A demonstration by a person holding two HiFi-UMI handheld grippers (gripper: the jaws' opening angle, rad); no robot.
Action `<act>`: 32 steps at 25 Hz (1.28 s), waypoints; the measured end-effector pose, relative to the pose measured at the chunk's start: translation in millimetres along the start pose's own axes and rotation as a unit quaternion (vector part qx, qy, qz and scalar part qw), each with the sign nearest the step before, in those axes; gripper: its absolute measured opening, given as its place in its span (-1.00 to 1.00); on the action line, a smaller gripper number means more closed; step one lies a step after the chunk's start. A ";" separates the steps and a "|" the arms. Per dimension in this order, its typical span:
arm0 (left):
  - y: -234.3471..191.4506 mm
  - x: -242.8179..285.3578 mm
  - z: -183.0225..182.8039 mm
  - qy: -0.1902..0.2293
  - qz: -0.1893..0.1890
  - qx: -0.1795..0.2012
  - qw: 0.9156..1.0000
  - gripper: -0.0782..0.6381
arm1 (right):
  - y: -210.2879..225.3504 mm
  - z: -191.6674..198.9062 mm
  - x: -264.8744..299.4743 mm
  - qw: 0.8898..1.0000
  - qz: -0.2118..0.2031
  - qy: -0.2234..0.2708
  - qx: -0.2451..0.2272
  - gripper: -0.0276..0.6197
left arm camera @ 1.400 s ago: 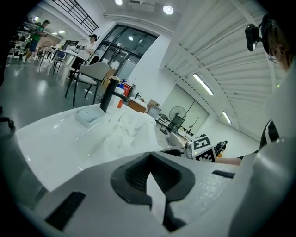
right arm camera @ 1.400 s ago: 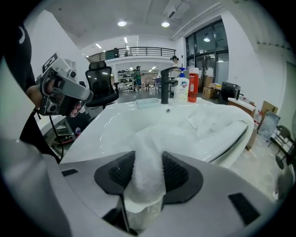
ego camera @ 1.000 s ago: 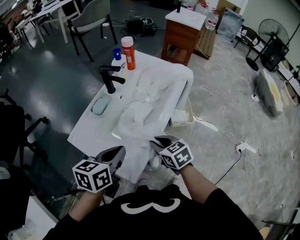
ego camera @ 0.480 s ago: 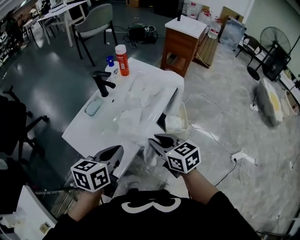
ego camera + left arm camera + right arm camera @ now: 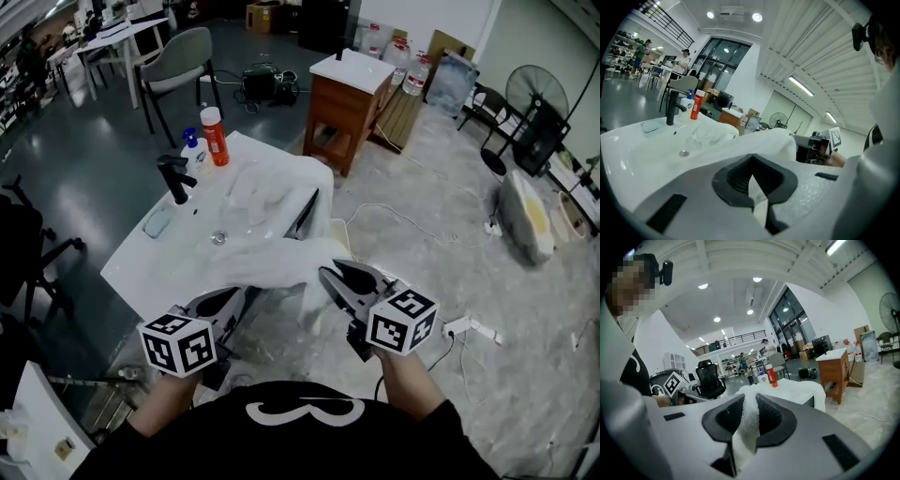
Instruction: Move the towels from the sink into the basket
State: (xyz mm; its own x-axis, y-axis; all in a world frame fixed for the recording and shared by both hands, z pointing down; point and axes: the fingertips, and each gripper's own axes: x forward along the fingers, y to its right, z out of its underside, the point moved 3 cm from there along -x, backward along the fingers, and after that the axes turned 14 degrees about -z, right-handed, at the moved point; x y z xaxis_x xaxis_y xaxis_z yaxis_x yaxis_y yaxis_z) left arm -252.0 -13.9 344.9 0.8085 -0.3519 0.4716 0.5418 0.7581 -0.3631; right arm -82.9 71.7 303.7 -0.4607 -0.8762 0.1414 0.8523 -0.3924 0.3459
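Note:
A white towel (image 5: 281,262) hangs stretched between my two grippers, just off the front corner of the white sink (image 5: 141,267). My left gripper (image 5: 223,302) is shut on one end, and cloth shows in its jaw gap (image 5: 757,187). My right gripper (image 5: 339,277) is shut on the other end, with a fold of the towel (image 5: 749,420) running between its jaws. More white towel (image 5: 267,192) lies in the basin and drapes over the sink's right edge. The same heap appears in the left gripper view (image 5: 710,133). I cannot make out the basket.
A black faucet (image 5: 173,178), an orange bottle (image 5: 216,136), a blue-capped bottle (image 5: 190,142) and a soap dish (image 5: 157,220) stand along the sink's far side. A wooden cabinet (image 5: 347,94) is behind, and a power strip (image 5: 459,326) with cables lies on the floor at right.
Both grippers have drawn back from the sink with the towel, and the right one has gone rightward. The towel now hangs stretched between them instead of lying on the sink's front edge.

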 end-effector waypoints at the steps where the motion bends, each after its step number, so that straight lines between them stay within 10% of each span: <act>1: 8.4 3.9 1.0 0.002 0.003 0.002 1.000 -0.77 | 0.5 -2.7 -12.5 1.000 0.002 0.007 -0.003 -0.70; 17: 137.9 88.0 25.2 -0.027 0.064 0.038 0.997 -0.77 | 55.4 -4.1 -180.3 0.992 0.101 0.070 0.001 -0.70; 32: 146.1 299.1 -2.0 -0.094 0.096 0.035 0.990 -0.77 | 252.0 47.2 -194.0 0.976 0.198 0.001 0.092 -0.70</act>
State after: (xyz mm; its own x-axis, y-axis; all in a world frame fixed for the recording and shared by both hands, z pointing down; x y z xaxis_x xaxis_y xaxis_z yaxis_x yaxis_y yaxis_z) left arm 69.4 -9.5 431.3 0.8342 -0.0938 0.5435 0.3601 0.8391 -0.4078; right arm 209.6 156.0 407.2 -0.1030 -0.9495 0.2964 0.9043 0.0347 0.4254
